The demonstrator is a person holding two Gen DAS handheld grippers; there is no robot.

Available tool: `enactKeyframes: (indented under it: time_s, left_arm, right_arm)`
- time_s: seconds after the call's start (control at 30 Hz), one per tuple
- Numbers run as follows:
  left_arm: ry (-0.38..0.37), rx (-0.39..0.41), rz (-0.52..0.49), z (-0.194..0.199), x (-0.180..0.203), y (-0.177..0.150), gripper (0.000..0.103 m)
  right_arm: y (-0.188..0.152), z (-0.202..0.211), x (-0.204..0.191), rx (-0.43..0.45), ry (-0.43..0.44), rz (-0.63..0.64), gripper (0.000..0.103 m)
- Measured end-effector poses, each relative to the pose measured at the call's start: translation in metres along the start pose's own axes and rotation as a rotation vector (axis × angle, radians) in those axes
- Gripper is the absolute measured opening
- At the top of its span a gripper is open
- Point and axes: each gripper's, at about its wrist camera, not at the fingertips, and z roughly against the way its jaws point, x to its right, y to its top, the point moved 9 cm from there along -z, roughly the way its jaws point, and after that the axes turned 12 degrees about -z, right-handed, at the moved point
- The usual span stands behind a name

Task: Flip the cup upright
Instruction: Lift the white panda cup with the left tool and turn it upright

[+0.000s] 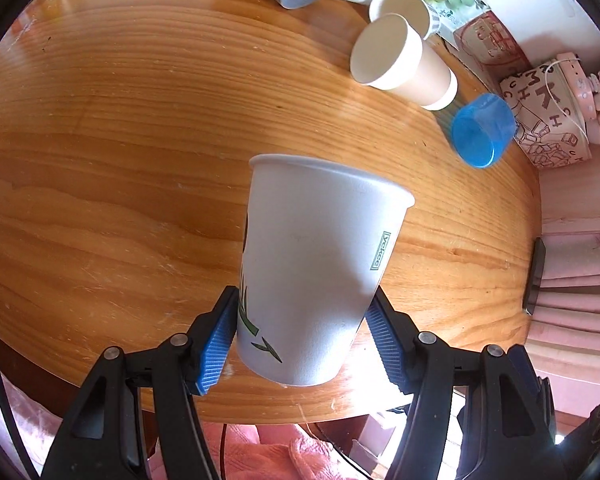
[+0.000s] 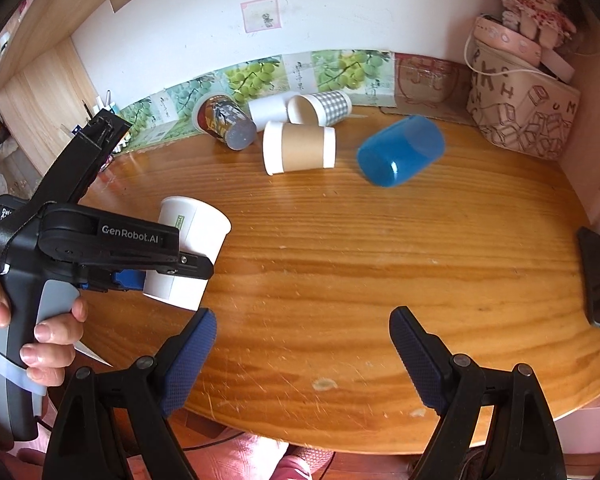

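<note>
My left gripper [image 1: 302, 308] is shut on a white paper cup [image 1: 316, 268] with green leaf print, pinching it near its base. It holds the cup above the wooden table [image 1: 100, 160], rim away from the camera. In the right wrist view the same cup [image 2: 188, 252] is roughly upright, tilted a little, in the left gripper [image 2: 168, 268] at the table's left. My right gripper [image 2: 302, 336] is open and empty over the table's near edge.
Lying on their sides at the back are a blue plastic cup [image 2: 400, 150], a brown-sleeved cup [image 2: 300, 148], a checked cup [image 2: 320, 108], a plain white cup [image 2: 266, 110] and a printed cup [image 2: 224, 120]. A phone [image 2: 596, 276] lies at the right edge. A patterned bag [image 2: 524, 104] stands back right.
</note>
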Motion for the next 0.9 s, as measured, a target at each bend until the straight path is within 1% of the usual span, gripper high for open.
enactKeyframes:
  time_s: [0.17, 0.47, 0.53, 0.63, 0.73, 0.77, 0.83, 0.9]
  left_arm:
    - [0.013, -0.002, 0.005, -0.005, 0.004, -0.004, 0.067]
    - [-0.003, -0.015, -0.003, -0.007, 0.009, -0.005, 0.068]
    - [-0.002, -0.005, -0.005, -0.002, 0.01, -0.004, 0.068]
    - [-0.003, 0.018, -0.012, 0.006, 0.01, -0.004, 0.073]
    - [-0.024, 0.046, -0.015, 0.017, 0.01, -0.006, 0.075]
    - [-0.03, 0.056, -0.016, 0.021, 0.01, -0.007, 0.078]
    - [-0.037, 0.09, -0.022, 0.031, 0.01, -0.009, 0.078]
    - [-0.022, 0.127, -0.032, 0.044, 0.008, -0.012, 0.078]
  right_arm:
    - [-0.006, 0.004, 0.008, -0.007, 0.007, -0.011, 0.089]
    - [-0.009, 0.006, 0.01, -0.018, 0.024, -0.012, 0.089]
    - [-0.009, 0.006, 0.01, -0.02, 0.032, -0.019, 0.089]
    - [-0.008, 0.008, 0.008, -0.02, 0.041, -0.024, 0.089]
    - [-0.008, 0.009, 0.004, -0.013, 0.056, -0.015, 0.089]
    - [-0.008, 0.009, 0.002, -0.013, 0.061, -0.013, 0.089]
    - [-0.008, 0.01, -0.001, -0.012, 0.073, -0.009, 0.089]
    - [-0.009, 0.01, -0.005, -0.013, 0.08, -0.002, 0.089]
